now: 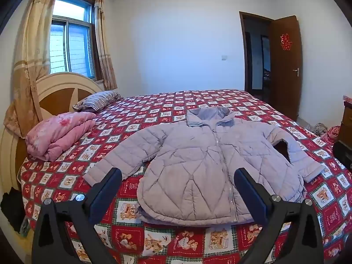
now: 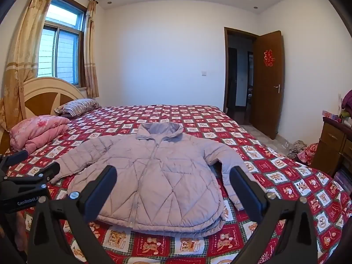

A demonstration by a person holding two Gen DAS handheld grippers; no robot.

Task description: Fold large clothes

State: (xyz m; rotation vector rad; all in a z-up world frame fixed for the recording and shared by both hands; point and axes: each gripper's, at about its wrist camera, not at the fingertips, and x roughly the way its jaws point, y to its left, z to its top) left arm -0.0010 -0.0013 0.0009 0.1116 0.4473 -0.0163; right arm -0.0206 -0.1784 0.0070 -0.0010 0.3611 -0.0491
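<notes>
Two claws hover above the near edge of a bed [image 1: 154, 110], neither touching anything. The left claw [image 1: 177, 173] is spread wide with nothing between its fingers; the right claw [image 2: 173, 171] is likewise wide open and holds nothing. A pale lilac quilted jacket [image 1: 198, 158] lies flat, front up and zipped, on the red checked bedspread [image 2: 275, 176], collar toward the far side and hem toward the claws, both sleeves angled outward. A folded pink quilt [image 1: 59, 136] and a striped pillow [image 1: 96, 100] sit near the headboard [image 1: 59, 90], well apart from the jacket. A brown door [image 2: 267, 81] stands open at right.
</notes>
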